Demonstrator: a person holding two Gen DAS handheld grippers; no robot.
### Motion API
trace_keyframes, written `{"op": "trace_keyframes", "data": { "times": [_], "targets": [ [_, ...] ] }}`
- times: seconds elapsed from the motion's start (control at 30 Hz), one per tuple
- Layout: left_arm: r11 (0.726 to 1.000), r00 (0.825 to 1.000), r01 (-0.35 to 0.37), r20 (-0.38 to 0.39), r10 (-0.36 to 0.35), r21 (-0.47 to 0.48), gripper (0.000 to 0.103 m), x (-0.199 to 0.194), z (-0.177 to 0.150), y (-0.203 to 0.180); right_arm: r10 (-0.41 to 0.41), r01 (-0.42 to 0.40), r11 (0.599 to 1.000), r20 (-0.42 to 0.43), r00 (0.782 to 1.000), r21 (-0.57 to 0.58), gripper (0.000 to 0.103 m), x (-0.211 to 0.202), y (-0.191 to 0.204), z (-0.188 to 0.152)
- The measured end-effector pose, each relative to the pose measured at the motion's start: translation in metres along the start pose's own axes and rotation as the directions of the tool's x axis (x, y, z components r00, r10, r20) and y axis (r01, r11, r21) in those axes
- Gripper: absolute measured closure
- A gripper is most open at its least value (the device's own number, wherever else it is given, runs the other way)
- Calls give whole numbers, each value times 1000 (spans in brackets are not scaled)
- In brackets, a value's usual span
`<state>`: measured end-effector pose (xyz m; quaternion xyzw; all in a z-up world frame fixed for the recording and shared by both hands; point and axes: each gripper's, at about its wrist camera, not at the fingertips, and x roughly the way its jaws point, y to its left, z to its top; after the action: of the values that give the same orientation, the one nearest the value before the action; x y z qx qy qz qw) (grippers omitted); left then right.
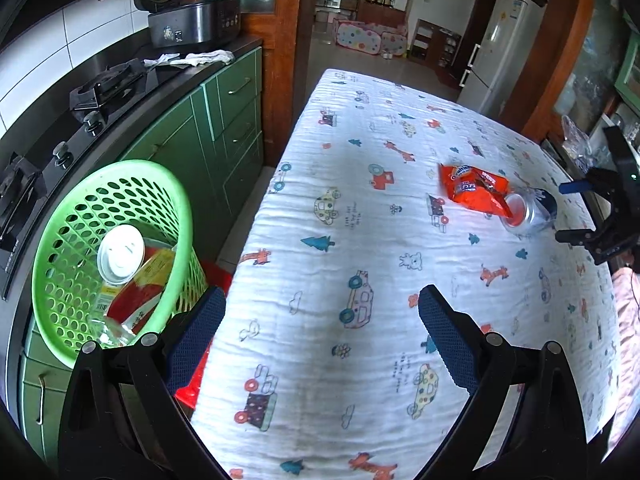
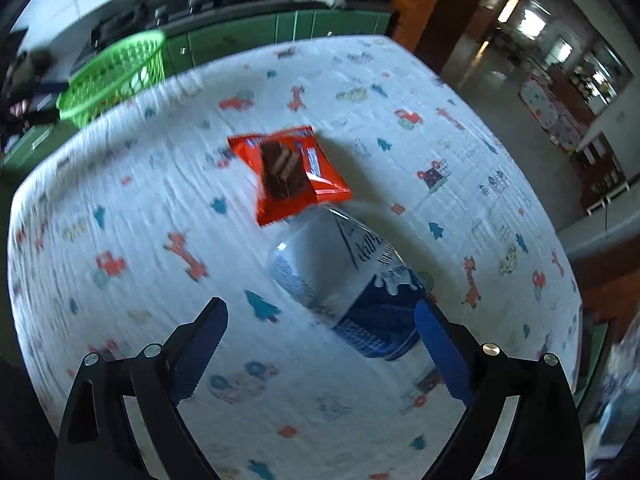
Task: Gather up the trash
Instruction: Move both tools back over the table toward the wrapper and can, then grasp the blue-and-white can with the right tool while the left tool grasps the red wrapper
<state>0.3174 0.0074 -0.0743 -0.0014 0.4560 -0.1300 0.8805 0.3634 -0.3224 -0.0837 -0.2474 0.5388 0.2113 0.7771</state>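
Observation:
An orange snack wrapper (image 1: 474, 192) lies on the patterned tablecloth (image 1: 360, 208), touching a blue and white can (image 1: 530, 214) that lies on its side. In the right wrist view the wrapper (image 2: 286, 174) is beyond the can (image 2: 352, 280). My right gripper (image 2: 320, 344) is open, with the can's base just ahead by its right finger; it also shows in the left wrist view (image 1: 568, 212). My left gripper (image 1: 320, 320) is open and empty over the table's left part. A green basket (image 1: 108, 256) at the left holds a can and wrappers.
Green cabinets (image 1: 224, 128) with a stove (image 1: 92, 100) and a cooker (image 1: 192, 20) run along the left. A red stool (image 1: 200, 368) stands under the basket. A fridge (image 1: 496, 48) stands beyond the table. The basket shows far left in the right wrist view (image 2: 116, 76).

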Motion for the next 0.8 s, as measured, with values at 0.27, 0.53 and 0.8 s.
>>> {"op": "trace_keyframes", "data": {
  "times": [0.27, 0.53, 0.8],
  "targets": [
    [1000, 1000, -23, -18, 22, -12, 7, 12, 4, -4, 5, -17, 990, -87, 996, -138, 7, 33, -13, 13],
    [999, 998, -39, -46, 37, -34, 7, 22, 3, 2, -56, 21, 968, -136, 989, -248, 8, 54, -9, 19],
    [998, 997, -36, -65, 33, -57, 7, 31, 4, 7, -53, 25, 979, -136, 989, -204, 24, 65, -12, 20]
  ]
}}
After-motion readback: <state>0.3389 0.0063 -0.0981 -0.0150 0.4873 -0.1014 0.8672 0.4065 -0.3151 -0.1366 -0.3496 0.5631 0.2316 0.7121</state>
